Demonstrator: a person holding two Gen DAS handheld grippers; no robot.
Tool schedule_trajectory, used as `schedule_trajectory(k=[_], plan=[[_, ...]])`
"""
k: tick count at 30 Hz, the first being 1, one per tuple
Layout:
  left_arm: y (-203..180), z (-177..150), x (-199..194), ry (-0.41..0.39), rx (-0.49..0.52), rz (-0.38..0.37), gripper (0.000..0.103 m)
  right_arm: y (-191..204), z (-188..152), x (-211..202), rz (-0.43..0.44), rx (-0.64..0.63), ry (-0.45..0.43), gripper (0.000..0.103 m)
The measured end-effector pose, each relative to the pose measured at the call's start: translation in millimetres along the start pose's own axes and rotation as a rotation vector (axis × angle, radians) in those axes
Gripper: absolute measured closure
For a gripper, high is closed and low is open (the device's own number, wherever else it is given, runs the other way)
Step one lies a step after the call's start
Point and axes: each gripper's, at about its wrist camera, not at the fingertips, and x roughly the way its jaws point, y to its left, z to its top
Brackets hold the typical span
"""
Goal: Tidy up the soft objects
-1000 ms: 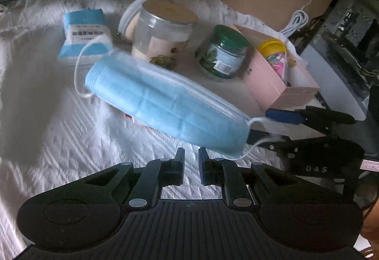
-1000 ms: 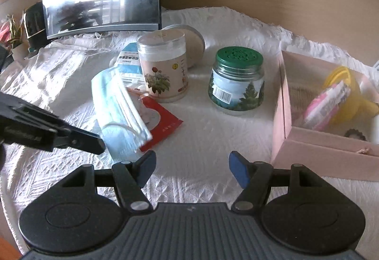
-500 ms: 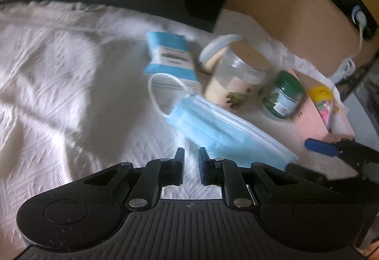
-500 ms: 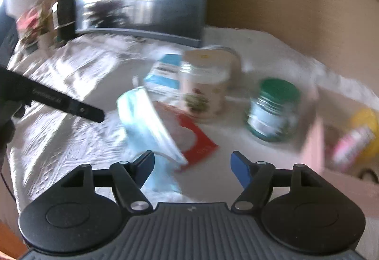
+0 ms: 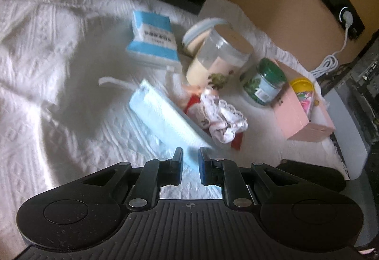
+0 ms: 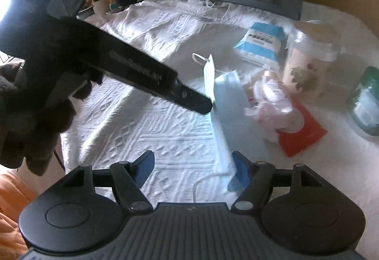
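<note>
While the white quilted cloth [image 5: 47,85] covers the table, the left gripper [image 5: 190,163] has its two black fingers closed narrowly on the near edge of the pale blue pleated face mask [image 5: 165,118], which rises from that pinch at a slant, its white ear loop [image 5: 111,82] trailing off the far end above the cloth; seen from the right wrist camera, the same mask [image 6: 227,103] stands on edge with the left gripper's tip [image 6: 201,103] touching its side; beyond it lies a blue-and-white soft tissue packet [image 5: 154,40], flat on the cloth; to the right of the mask a crumpled white lace-edged fabric piece [image 5: 225,118] rests on a red flat sachet [image 6: 303,132], just beside the mask; behind these stands a clear plastic jar with a tan lid [image 5: 220,56], then a green-lidded glass jar [image 5: 265,80], then a pink rectangular box [image 5: 298,118] holding a yellow item; the right gripper [image 6: 193,165] hangs with its blue-padded fingers spread wide and nothing between them, though the mask's lower end and a loop of ear cord lie close by its right finger [image 6: 240,170], and whether they touch it cannot be told.
</note>
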Motion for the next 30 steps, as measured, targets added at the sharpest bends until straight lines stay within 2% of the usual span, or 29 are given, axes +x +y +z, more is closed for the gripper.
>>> schedule_trajectory(k=[4, 9, 13, 16, 18, 25, 26, 29, 30], plan=[[-9, 5, 23, 0.008, 0.011, -0.004, 0.088, -17, -3, -16, -0.073, 0.021, -0.029, 0.031], [-22, 10, 52, 0.044, 0.050, 0.059, 0.088, -42, -7, -26, -0.151, 0.100, -0.050, 0.031], [-21, 9, 52, 0.042, 0.051, 0.056, 0.088, -55, -10, -6, -0.119, 0.152, 0.000, 0.035], [-15, 11, 49, 0.045, 0.034, 0.048, 0.088, -52, -8, 4, -0.117, 0.145, -0.007, 0.053], [-12, 12, 46, 0.040, 0.024, 0.051, 0.088, -46, -3, 8, -0.083, 0.140, 0.004, 0.066], [-2, 17, 33, 0.011, 0.007, 0.080, 0.087, 5, 7, 26, 0.049, 0.067, 0.018, 0.067], [-4, 17, 32, 0.015, 0.021, 0.083, 0.086, 12, 9, 28, 0.059, 0.053, 0.015, 0.073], [-9, 15, 29, 0.024, 0.077, 0.115, 0.085, 20, 9, 30, 0.041, 0.018, 0.009, 0.073], [-10, 14, 29, 0.031, 0.080, 0.112, 0.085, 17, 9, 29, 0.037, 0.022, 0.009, 0.068]])
